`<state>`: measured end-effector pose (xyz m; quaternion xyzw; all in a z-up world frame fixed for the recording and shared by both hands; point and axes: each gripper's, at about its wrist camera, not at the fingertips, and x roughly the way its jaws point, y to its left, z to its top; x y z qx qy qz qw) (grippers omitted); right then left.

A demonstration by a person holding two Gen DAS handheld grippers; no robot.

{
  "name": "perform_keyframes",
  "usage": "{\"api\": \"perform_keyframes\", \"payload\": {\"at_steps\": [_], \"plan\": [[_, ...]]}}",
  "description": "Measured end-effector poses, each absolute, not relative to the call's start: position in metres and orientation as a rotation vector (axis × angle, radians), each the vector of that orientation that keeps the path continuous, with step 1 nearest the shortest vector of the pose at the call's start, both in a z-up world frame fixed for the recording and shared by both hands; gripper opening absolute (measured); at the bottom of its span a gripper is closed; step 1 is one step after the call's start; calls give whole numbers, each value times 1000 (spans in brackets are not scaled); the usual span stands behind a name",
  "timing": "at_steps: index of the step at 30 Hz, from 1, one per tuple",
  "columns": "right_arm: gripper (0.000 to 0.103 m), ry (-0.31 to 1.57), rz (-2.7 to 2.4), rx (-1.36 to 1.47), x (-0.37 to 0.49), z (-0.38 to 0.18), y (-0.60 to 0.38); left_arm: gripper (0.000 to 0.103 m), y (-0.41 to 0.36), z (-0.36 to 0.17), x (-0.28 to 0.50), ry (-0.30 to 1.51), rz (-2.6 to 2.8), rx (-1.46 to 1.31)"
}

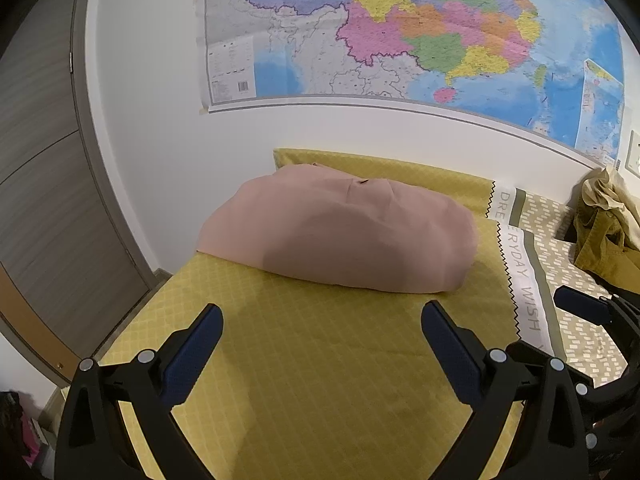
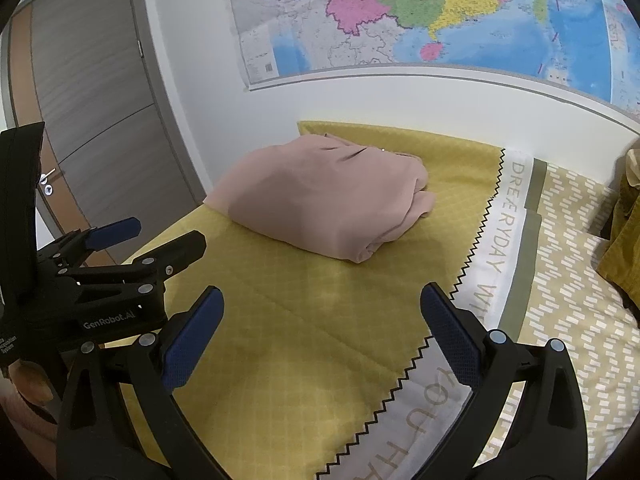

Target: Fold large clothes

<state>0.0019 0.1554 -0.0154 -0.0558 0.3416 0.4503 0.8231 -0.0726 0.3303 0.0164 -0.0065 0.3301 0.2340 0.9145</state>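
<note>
Dusty-pink, smooth fabric makes up the large folded garment (image 1: 340,232), which lies as a soft, rounded bundle on the mustard-yellow quilted bedspread (image 1: 320,360) of a bed, near the white wall. Its top surface is mostly smooth, with a few creases gathered near the far edge. In the right wrist view its right end shows stacked layers and a loose fold spilling slightly outward. A white band with grey lettering and a black zigzag edge (image 2: 504,216) runs down the bedspread just to the right of the bundle, apart from it. Further right, on the patterned part of the bedding, sits a crumpled olive and cream heap of clothing (image 1: 604,228).

Above the bed hangs a large, colourful wall map (image 1: 400,28), and a grey wooden door (image 2: 92,92) stands to the left.

Both tools hover over the bare bedspread on the near side of the garment, well apart from it. On the left hand-held gripper (image 1: 322,328) the blue-padded fingers (image 1: 192,356) are spread wide with nothing between them. On the right hand-held gripper (image 2: 322,316) the fingers are likewise spread wide and hold nothing. In the right wrist view the left tool appears at the left edge, level and pointing towards the bed.
</note>
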Motion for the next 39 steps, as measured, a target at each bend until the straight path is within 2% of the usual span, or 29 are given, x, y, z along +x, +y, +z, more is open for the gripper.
{"api": "perform_keyframes", "payload": {"at_steps": [39], "plan": [[97,734,957,-114,-6,-16,154,96,329,17,-78,677,467,-18]]}}
